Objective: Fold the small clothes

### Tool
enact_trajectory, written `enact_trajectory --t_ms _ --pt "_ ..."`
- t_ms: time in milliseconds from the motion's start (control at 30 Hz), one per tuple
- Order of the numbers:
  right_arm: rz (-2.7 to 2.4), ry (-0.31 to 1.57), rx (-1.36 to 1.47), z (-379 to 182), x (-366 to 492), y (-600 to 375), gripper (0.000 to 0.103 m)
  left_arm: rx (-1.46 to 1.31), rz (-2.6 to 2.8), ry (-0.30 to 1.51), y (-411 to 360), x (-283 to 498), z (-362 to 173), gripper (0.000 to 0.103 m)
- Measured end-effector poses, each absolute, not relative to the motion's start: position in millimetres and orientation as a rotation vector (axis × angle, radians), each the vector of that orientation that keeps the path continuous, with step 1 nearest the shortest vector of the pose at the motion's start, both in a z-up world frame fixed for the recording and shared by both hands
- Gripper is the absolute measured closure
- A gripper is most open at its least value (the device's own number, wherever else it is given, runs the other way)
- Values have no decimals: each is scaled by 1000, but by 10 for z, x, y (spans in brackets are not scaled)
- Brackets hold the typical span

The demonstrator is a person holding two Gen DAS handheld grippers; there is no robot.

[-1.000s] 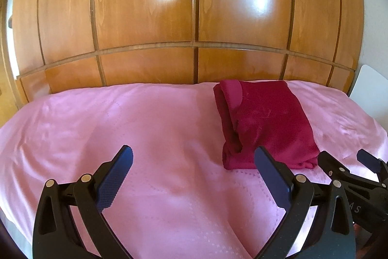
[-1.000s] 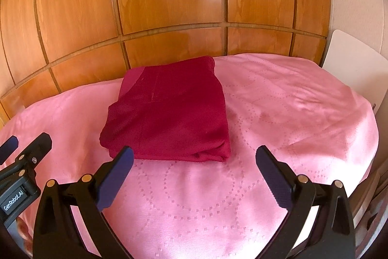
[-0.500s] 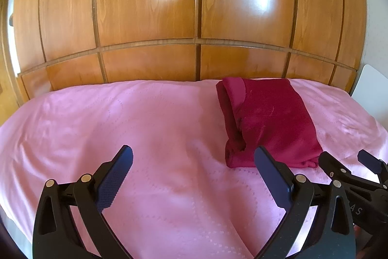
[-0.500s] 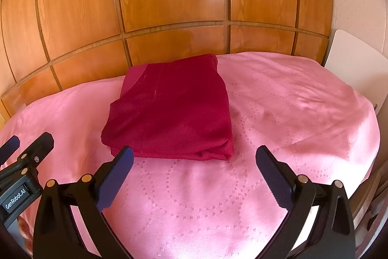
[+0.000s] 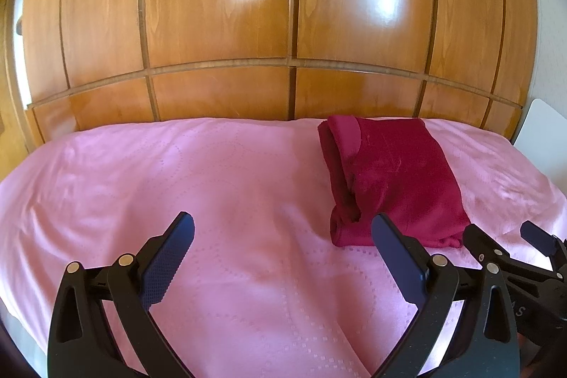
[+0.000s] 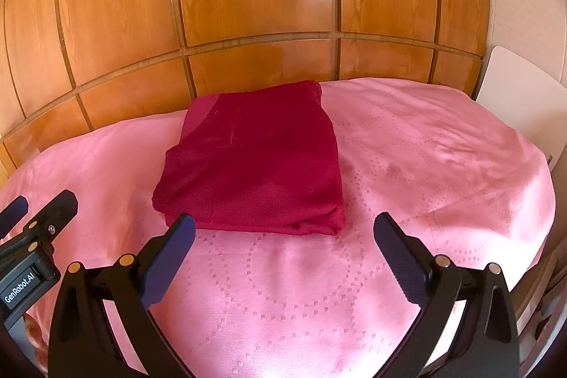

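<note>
**Operator:** Report the left wrist view.

**Technician:** The left gripper (image 5: pixel 282 236) stands wide apart and empty above the pink bedspread (image 5: pixel 177 186). The dark red garment (image 5: pixel 397 179) lies folded on the bed, ahead and to the right, near the wooden panelling (image 5: pixel 283 6). Its layered edges face left. The right gripper (image 5: pixel 510 241) shows at the lower right, just beside the garment's near corner.

**Operator:** And the right wrist view?

**Technician:** The right gripper (image 6: pixel 284 236) is likewise spread wide, holding nothing. The garment (image 6: pixel 255 165) lies directly ahead, its near edge just beyond the fingertips. The left gripper (image 6: pixel 39 211) enters at the lower left, also parted.

**Operator:** Hazards from here?

**Technician:** Judged from the layout: a low approach could snag the bedspread along with the garment, since both are soft. Pinching only the top layer would pull the fold open. The left edge looks loose and could spill if nudged sideways.
</note>
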State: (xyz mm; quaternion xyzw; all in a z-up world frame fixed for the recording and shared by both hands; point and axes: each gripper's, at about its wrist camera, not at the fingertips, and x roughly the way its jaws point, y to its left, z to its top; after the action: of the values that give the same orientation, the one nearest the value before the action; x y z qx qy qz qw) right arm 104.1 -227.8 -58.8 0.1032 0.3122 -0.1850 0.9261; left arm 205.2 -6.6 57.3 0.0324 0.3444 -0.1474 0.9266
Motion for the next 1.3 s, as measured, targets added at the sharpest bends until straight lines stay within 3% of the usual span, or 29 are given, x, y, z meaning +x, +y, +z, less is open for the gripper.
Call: enact_trajectory --t_ms 1300 --pt "-359 631 196 -621 1070 -2281 2 42 -280 739 -49 2066 537 4"
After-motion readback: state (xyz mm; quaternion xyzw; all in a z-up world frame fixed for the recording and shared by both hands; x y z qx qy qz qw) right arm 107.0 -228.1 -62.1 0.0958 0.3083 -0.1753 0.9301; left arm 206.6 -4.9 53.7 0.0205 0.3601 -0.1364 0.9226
